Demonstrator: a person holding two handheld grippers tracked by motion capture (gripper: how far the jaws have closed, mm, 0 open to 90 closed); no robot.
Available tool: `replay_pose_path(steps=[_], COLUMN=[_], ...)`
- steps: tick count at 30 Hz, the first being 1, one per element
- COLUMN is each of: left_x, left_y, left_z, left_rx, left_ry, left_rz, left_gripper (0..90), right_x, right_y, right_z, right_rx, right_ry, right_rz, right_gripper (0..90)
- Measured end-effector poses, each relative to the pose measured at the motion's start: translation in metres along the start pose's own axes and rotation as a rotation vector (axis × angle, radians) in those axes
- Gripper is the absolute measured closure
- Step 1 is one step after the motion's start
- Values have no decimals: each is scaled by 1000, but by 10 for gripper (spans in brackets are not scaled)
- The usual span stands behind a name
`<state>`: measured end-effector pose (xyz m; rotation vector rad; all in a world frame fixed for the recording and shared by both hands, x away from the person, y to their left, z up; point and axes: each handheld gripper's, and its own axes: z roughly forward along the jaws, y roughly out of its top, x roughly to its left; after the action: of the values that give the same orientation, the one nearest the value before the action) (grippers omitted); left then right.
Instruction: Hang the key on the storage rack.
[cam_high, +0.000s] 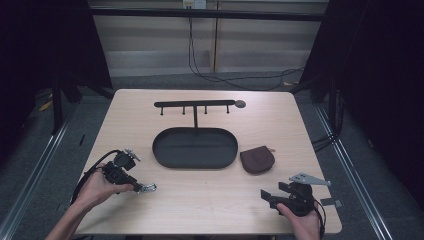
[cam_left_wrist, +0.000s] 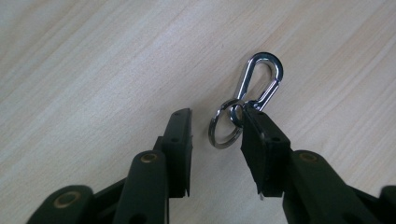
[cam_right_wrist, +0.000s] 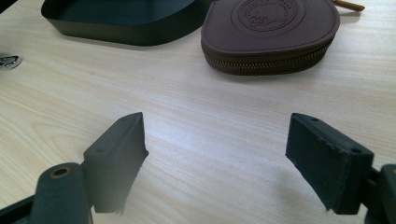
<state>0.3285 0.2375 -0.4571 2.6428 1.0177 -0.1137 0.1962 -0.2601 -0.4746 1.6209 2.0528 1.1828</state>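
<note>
My black jaws look like matt plastic; the carabiner (cam_left_wrist: 260, 81) and its key ring (cam_left_wrist: 224, 125) are glossy polished metal. The table (cam_high: 280, 130) is smooth pale wood-grain. The pouch (cam_right_wrist: 273, 32) seems embossed brown leather; the tray (cam_right_wrist: 126, 30), perhaps matt metal.

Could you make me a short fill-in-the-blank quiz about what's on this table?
1. The left gripper reaches for a silver ring joined to a ____.
2. The brown pouch lies right of the oval black ____.
3. The right gripper has its jaws ____, nothing between them.

Missing words: carabiner; tray; open
</note>
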Motion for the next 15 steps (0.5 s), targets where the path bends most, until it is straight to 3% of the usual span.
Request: replay_pose_path(steps=[9,15], left_x=[-4,-5], left_y=[8,10], left_z=[4,6], left_rx=[45,63], left_ry=[0,5], left_rz=[27,40], left_gripper=[689,782], right_x=[1,0], right_y=[0,0], right_z=[0,2], right_rx=[2,12], right_ry=[2,3], right_rz=[-3,-3], right_gripper=[195,192])
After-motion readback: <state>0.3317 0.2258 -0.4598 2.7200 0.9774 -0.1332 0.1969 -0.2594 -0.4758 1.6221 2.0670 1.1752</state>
